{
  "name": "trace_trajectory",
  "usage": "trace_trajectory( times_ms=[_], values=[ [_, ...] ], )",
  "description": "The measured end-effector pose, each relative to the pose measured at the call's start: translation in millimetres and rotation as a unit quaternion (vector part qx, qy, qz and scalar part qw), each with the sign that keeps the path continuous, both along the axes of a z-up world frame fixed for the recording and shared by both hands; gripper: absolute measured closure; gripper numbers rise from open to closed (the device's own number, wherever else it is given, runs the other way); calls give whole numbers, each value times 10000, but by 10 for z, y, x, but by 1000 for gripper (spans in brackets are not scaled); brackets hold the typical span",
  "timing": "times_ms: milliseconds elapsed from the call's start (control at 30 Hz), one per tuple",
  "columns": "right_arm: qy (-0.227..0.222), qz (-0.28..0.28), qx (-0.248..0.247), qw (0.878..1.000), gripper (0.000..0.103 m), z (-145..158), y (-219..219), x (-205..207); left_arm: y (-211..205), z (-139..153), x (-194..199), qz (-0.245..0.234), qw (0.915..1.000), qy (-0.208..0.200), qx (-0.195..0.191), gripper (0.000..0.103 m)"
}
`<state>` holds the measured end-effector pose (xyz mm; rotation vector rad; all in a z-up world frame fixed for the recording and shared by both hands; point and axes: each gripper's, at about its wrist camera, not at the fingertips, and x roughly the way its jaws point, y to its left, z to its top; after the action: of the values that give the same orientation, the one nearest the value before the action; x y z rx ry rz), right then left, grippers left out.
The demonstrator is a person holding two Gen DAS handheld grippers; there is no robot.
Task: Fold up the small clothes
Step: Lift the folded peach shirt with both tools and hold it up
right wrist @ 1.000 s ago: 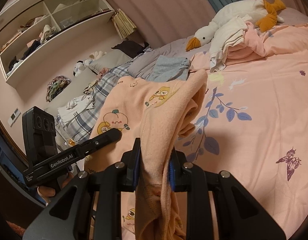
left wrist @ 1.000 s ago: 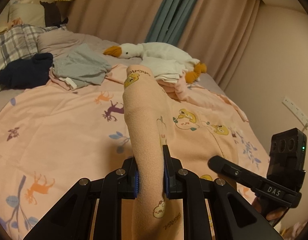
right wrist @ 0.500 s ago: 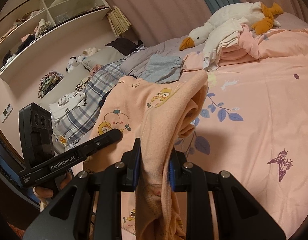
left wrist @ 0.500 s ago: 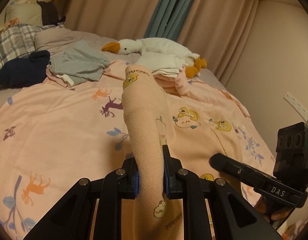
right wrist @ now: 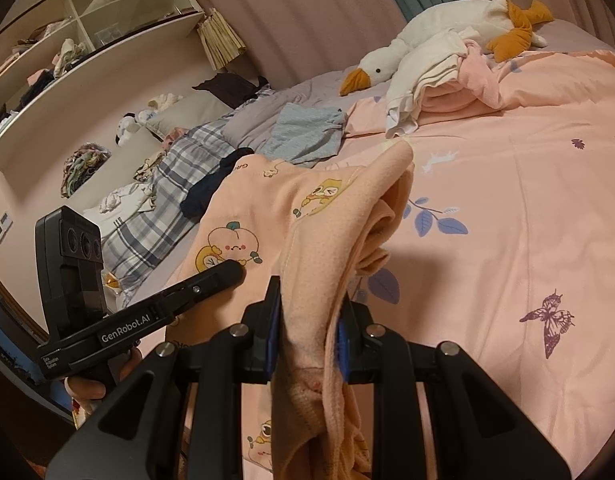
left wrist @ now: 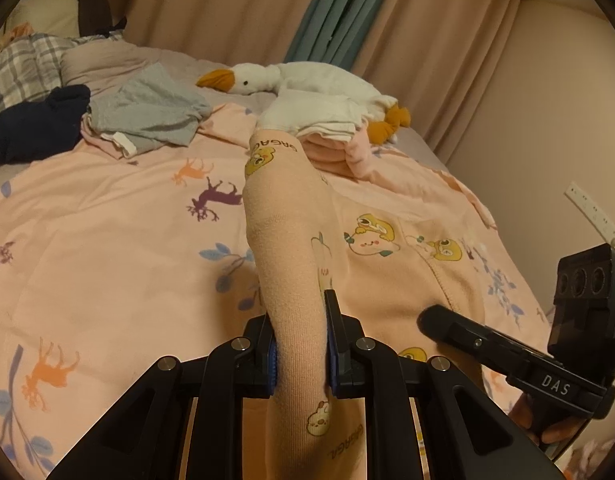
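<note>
Both the left gripper (left wrist: 301,334) and right gripper (right wrist: 307,326) pinch bunched folds of the peach garment (left wrist: 387,264) between nearly closed jaws, so uneven tension could slip a fold loose.

Two grippers (left wrist: 299,344) (right wrist: 307,332), one goose plush (left wrist: 307,88).

The left gripper (left wrist: 300,344) is clamped tight on a fold of peach cloth, jaws nearly together. The right gripper (right wrist: 309,330) is likewise closed on bunched cloth. Each gripper shows beside the other, a hand (right wrist: 92,388) wrapped around its handle.
</note>
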<state>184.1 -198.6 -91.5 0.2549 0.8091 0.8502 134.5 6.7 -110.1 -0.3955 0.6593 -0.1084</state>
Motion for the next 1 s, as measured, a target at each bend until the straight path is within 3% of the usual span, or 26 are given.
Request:
trace_trajectory(
  times_ms=[433, 567, 833, 1000],
  values=[
    [128, -202, -45, 9997, 79, -97, -76, 72, -67, -91, 156, -189, 9997, 115, -36, 87],
    [389, -297, -101, 9988, 79, -243, -53, 169, -42, -220, 287, -218, 9992, 330, -92, 87],
    [492, -306, -388, 9976, 79, -369, 89, 235, -25, -477, 478, -166, 9968, 781, -99, 87],
    [405, -275, -362, 9981, 79, -340, 87, 234, -43, -398, 424, -158, 9976, 667, -77, 87]
  ],
)
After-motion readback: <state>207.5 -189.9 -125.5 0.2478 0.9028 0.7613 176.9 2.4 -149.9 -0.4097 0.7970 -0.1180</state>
